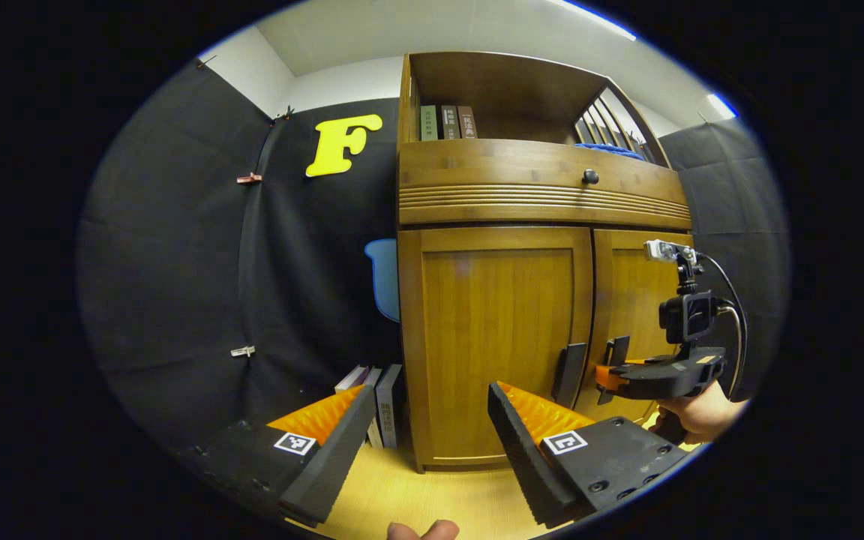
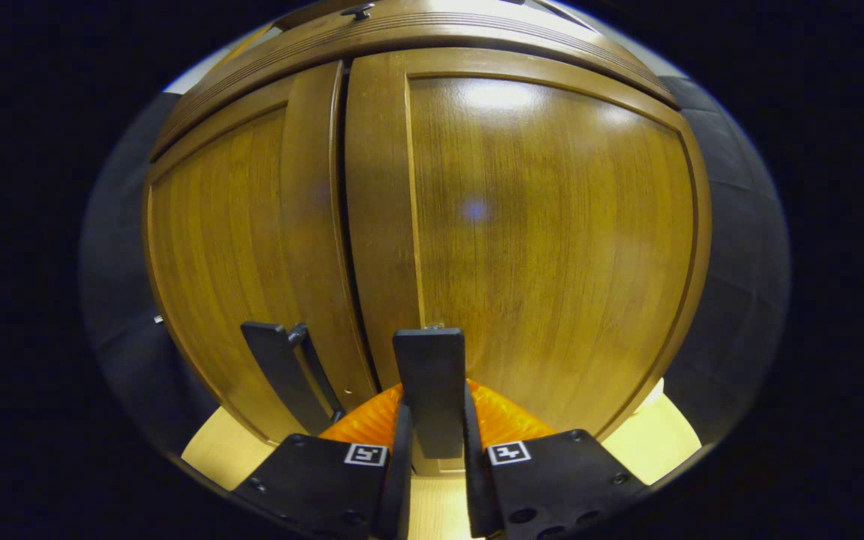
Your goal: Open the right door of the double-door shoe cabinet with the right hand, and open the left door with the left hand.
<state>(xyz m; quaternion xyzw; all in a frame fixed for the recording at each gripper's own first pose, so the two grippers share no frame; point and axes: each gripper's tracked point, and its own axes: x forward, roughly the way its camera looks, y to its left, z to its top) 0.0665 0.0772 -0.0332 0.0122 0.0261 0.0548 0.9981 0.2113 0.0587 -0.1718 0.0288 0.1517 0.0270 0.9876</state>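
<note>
Left gripper view: a wooden shoe cabinet (image 1: 537, 202) is seen straight ahead, from 12 o'clock down to the middle. Both doors appear shut. The left door (image 1: 496, 337) is seen at the centre, its dark handle (image 1: 568, 373) at about 4 o'clock of the panel, beside the seam. The left gripper (image 1: 421, 427) is seen at 6 o'clock, its fingers spread wide with nothing between them, well short of the cabinet. At 3 o'clock the right gripper (image 1: 606, 377) is seen from the side, held by a hand (image 1: 698, 414), its tip at the right door's handle (image 1: 616, 352). Books (image 1: 379, 397) are stood on the floor at 7 o'clock, beside the cabinet.

Right gripper view: the right door (image 2: 544, 240) is seen close up, across the centre and the 3 o'clock side. Its handle (image 2: 430, 386), an upright dark bar, is seen at 6 o'clock, between the two fingers of the right gripper (image 2: 432, 450). The fingers are closed in against the bar's two sides, so the handle seems to be gripped. The left door's handle (image 2: 282, 375) is seen at 7 o'clock, untouched.

The step in hand is judged to be the pull on the right door. It is best done with the grip kept firm and the pull carried along an arc about the hinge at the outer edge, since a straight pull could let the bar be twisted out of the fingers. The left gripper should be kept out of the swing.
</note>
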